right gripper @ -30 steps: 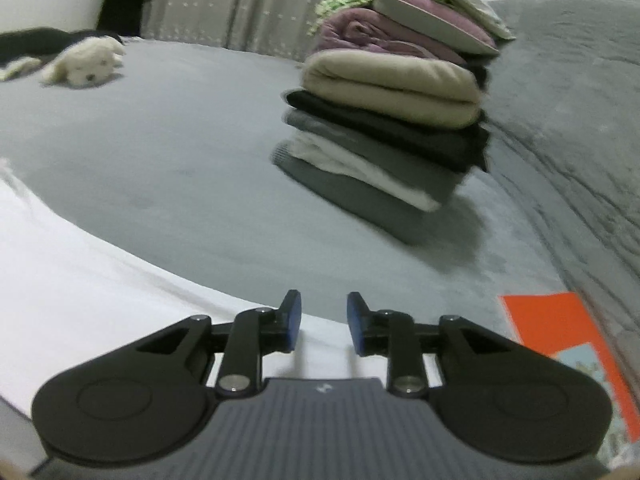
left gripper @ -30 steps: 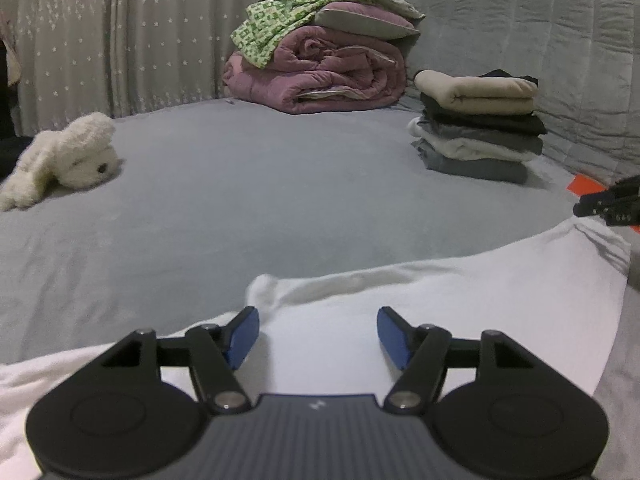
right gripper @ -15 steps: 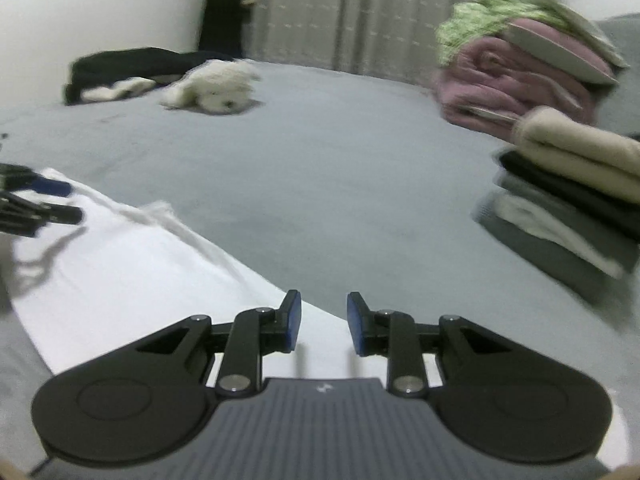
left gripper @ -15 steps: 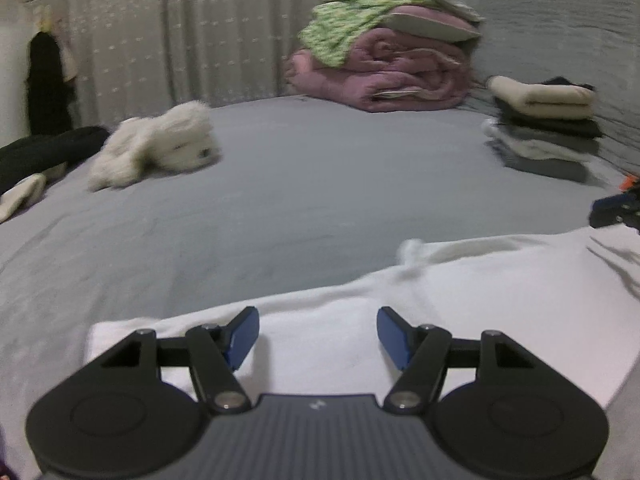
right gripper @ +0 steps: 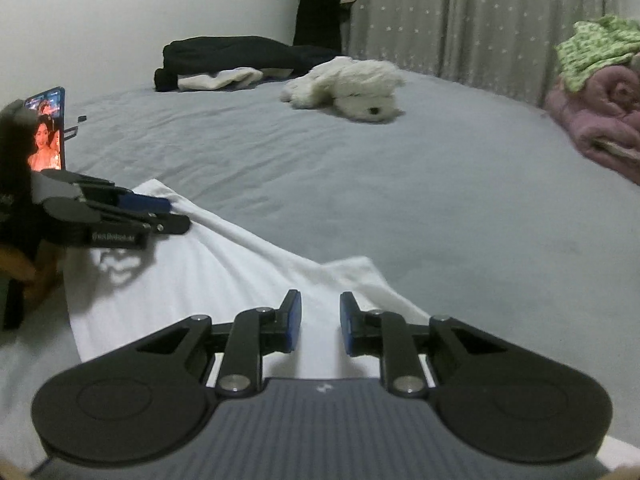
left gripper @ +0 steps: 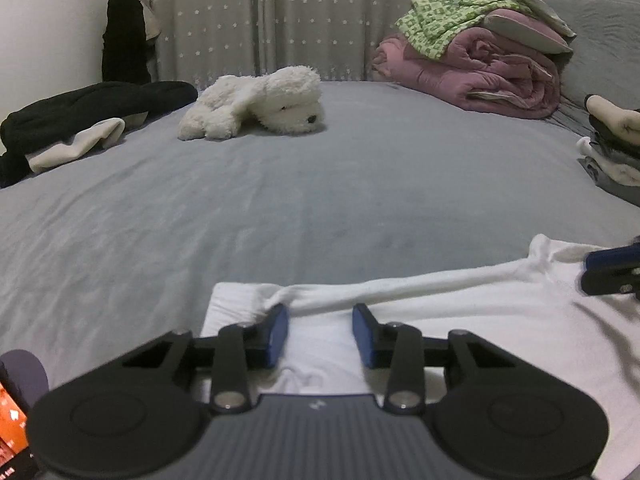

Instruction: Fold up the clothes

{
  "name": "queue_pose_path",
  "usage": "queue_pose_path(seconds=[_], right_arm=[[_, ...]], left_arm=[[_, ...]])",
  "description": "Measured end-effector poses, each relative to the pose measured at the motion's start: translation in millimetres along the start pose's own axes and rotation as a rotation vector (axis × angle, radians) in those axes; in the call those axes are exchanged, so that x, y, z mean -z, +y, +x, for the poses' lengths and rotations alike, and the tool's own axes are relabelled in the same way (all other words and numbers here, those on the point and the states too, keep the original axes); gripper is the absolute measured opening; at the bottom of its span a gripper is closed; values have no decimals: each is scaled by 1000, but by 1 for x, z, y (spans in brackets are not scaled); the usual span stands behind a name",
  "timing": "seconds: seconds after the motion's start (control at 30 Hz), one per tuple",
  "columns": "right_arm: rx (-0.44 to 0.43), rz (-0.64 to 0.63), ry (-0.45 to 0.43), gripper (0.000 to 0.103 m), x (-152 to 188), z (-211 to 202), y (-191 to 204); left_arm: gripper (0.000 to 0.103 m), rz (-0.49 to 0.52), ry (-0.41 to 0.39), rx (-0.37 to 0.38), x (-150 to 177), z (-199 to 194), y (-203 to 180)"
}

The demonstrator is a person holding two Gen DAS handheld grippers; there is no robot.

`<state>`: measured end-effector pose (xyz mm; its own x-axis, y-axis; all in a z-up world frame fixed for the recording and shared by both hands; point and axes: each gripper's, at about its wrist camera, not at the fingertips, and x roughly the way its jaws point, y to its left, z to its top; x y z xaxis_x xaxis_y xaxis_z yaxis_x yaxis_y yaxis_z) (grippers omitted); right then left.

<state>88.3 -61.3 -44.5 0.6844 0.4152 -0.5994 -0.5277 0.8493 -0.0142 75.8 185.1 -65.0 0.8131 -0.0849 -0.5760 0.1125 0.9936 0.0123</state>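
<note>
White garment (left gripper: 420, 320) spread on the grey bed (left gripper: 320, 200), both my claws over its far edge.

My left gripper (left gripper: 320, 334) has just been narrowing, its jaws apart around a raised fold, pads not pressing. My right gripper (right gripper: 320, 326) has been narrowing too, unclenched over flat cloth. Small white lettering on my left claw's side is too blurred to read. Beyond lie a plush dog (left gripper: 256, 106) and folded stack (left gripper: 612, 148).

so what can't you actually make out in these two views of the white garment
- White garment: its near part lies under the left gripper body in the left wrist view, and its type is unclear.
- Same in the right wrist view: the right gripper body covers its near edge.
- Folded stack: cut off by the right edge, left wrist view.
- Phone: the picture on its screen is too small to read, right wrist view.
</note>
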Motion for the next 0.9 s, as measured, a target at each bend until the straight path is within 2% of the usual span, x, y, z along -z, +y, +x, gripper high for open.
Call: queue_pose_path(seconds=[0.17,0.27,0.43,0.57,0.63,0.77,0.9], right_arm=[[49,-2,2,19,-3,31,1],[66,48,-9,18,-7,36,-6],[85,47,-31,18,-6,37,-5],[63,61,-37,28,-6,27,-6],[64,48,-36,31,-4,17,-5],[51,15,-30,37,4,2,-2],[42,-10,-20,39,17,-15,-2]], left_arm=[[39,-23,-3,17,2,0,4],[39,-29,-4,23,3,1,5],[39,-24,0,19,2,2,4],[40,-1,7,9,-1,-2,-1],[43,17,12,-2,-4,-5,-5],[64,65,-21,-17,-9,-21,-21],[67,95,-53,37,-10,-36,-35]])
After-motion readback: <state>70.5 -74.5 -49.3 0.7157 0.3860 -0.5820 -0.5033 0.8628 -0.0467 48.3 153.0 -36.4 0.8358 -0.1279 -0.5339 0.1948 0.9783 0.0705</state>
